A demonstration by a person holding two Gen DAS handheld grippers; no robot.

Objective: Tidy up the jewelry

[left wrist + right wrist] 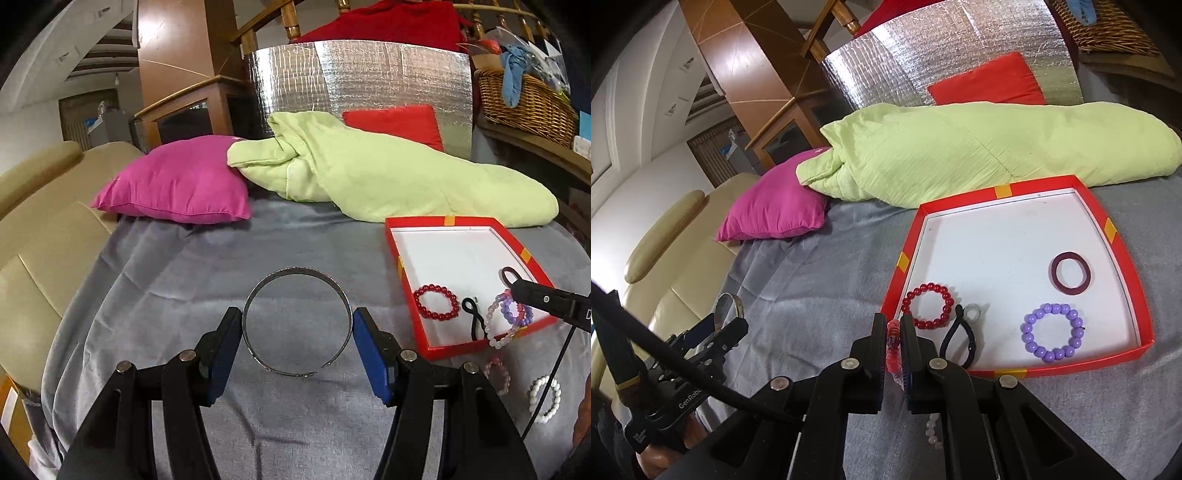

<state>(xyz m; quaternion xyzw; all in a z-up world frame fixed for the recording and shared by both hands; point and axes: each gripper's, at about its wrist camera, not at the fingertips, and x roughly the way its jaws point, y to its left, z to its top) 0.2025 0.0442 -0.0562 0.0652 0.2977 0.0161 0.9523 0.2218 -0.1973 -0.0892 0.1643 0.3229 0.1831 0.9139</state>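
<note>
My left tool [297,339] is wide open, blue pads either side of the metal bangle [296,320], which lies flat on the grey blanket [177,280]; pads just beside its rim, can't tell if touching. Bangle's gap faces me.

My right tool [894,341] is nearly closed, pinching a pink-red coil band [893,345] betw. the pads, w/ a string of pale beads [932,432] hanging below it. It's at the near-left corner of the red tray [1128,254], over the rim.

In the tray, right wrist view: red bead bracelet [929,305] near the left wall, black hair tie [958,341] w/ a small silver ring just beside it, purple bead bracelet [1052,336] toward the near-right, dark maroon ring [1071,273] further back on the right. All apart from each other except hair tie, close to the red one.

Outside the tray on the blanket, left wrist view: white bead bracelet [546,398] and a pale pink bracelet [498,376], near the tray's front edge.

Behind: pink pillow [177,181], green quilt [388,173], red cushion [399,123].
</note>
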